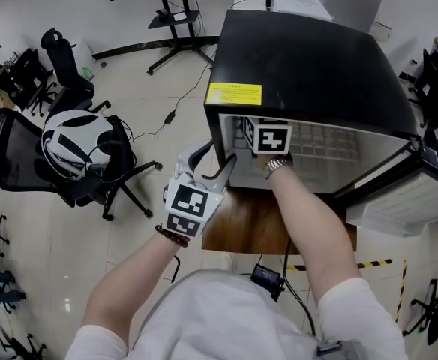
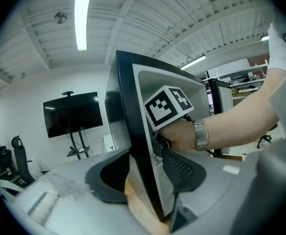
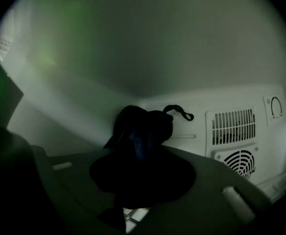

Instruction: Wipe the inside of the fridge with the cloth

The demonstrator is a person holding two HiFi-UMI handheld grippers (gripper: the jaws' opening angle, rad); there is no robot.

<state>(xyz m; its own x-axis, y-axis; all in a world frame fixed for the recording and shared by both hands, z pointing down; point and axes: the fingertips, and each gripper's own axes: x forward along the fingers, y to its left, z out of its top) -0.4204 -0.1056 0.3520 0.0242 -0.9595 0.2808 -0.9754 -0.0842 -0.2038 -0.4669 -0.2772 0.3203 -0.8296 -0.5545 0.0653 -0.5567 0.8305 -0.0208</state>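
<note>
The black mini fridge stands with its door swung open to the right. My left gripper straddles the front edge of the fridge's left side wall, one jaw outside and one inside; it is open, the pads close to the wall. My right hand reaches into the white interior, where only the marker cube shows from above. Inside, my right gripper is shut on a bunched dark cloth with a cord loop at its top, held near the back wall.
On the fridge's back wall, right of the cloth, sit vent slats, a round fan grille and a dial. The fridge rests on a wooden stand. Office chairs and a screen stand are to the left.
</note>
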